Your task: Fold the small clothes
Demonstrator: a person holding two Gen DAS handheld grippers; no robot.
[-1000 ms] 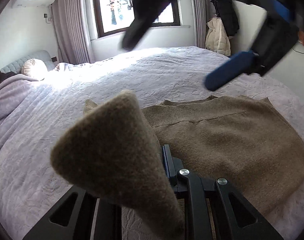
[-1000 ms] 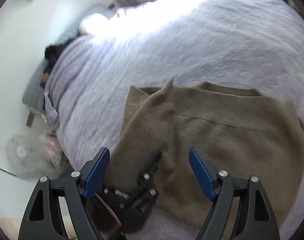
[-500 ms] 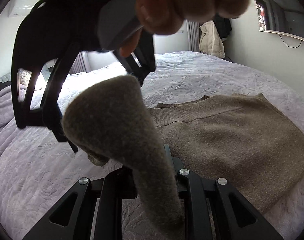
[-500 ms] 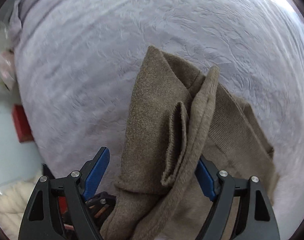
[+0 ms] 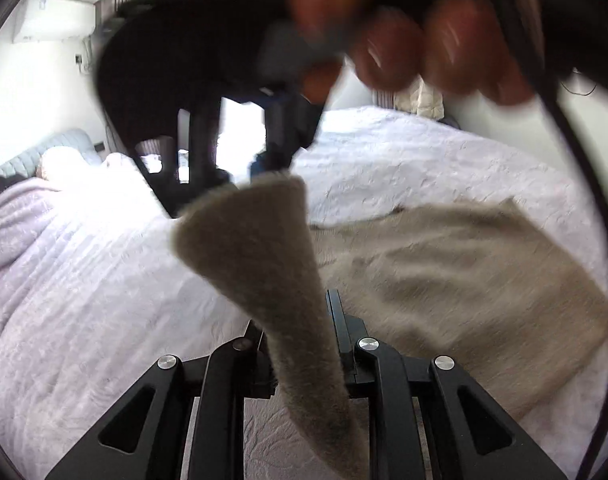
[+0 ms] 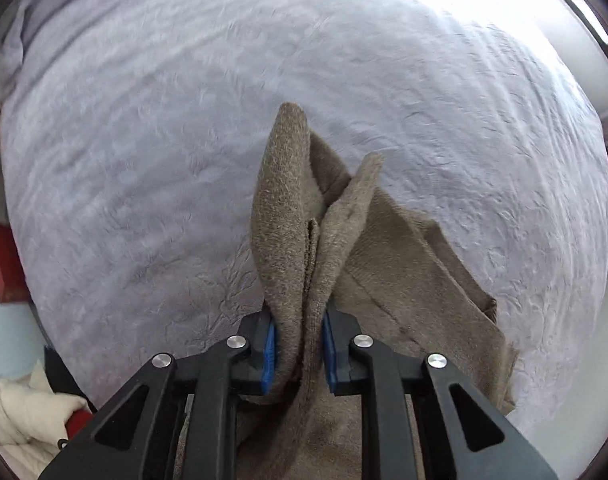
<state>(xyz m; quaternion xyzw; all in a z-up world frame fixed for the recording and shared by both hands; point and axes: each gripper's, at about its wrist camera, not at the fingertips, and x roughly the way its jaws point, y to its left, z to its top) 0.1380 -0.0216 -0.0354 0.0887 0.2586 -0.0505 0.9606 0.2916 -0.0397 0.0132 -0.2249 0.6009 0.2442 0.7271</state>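
A small brown knit sweater (image 5: 464,276) lies on the lilac bedspread (image 5: 83,280). My left gripper (image 5: 299,344) is shut on one raised corner of the sweater, which stands up as a cone in front of the left wrist camera. My right gripper (image 6: 297,352) is shut on a bunched fold of the same sweater (image 6: 287,216), its blue pads (image 6: 268,354) pressed on the cloth. The right gripper and the hand holding it loom blurred just above the left gripper (image 5: 231,92) in the left wrist view.
The bedspread (image 6: 143,140) fills most of both views. A pillow (image 5: 57,160) and headboard are at the far left. A cream coat (image 5: 418,98) hangs at the back wall. A red object (image 6: 3,264) and white bedding (image 6: 19,412) lie beside the bed.
My right gripper came down over the left one and shut on the raised fold of the sweater; it was open a second ago. My left gripper has kept its hold.
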